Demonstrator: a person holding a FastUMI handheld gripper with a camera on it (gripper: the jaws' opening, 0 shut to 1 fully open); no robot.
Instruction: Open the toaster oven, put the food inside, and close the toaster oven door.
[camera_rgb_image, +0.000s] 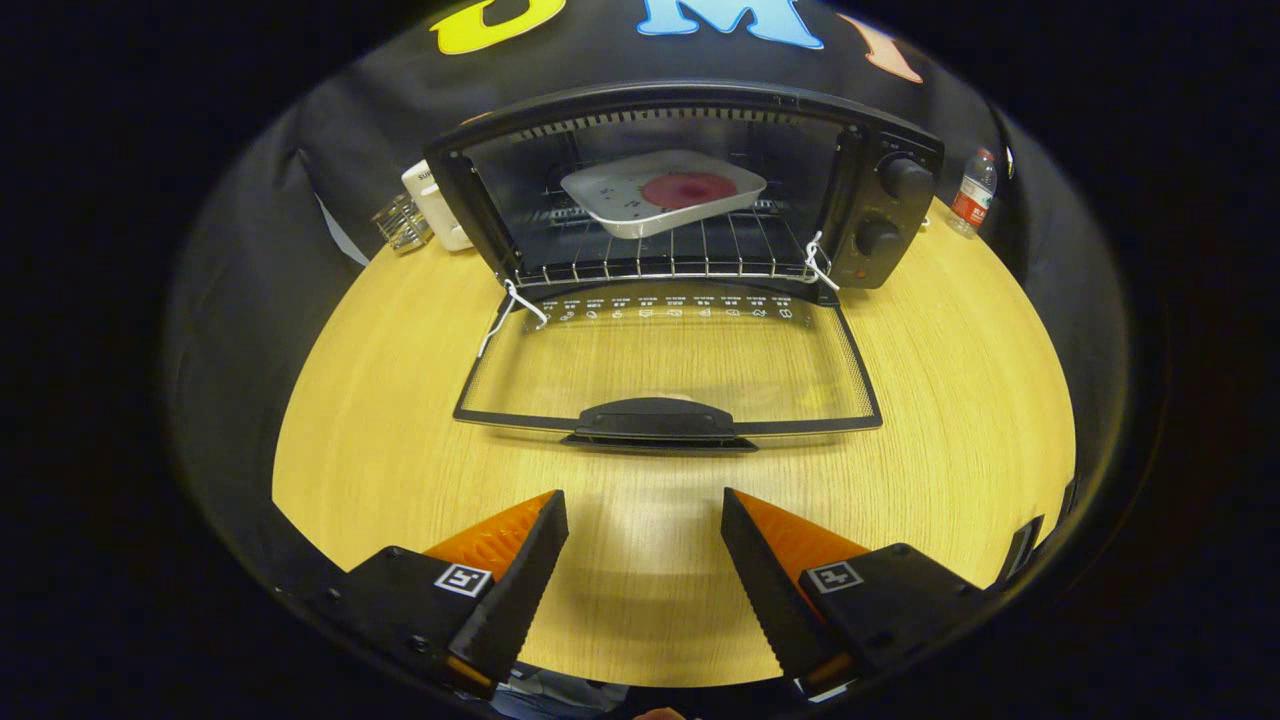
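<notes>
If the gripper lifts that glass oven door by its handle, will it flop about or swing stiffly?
Probably stiffly: the door looks like framed glass, hinged along the toaster oven. Its handle looks solid and graspable. The open gripper sits just short of it.

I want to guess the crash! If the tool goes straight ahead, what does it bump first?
Probably the black handle of the open glass oven door; the open tool points at it, with bare wooden table between.

tray (662, 192) on rack (660, 255) inside toaster oven (690, 190), door (668, 370) flat before it
</notes>
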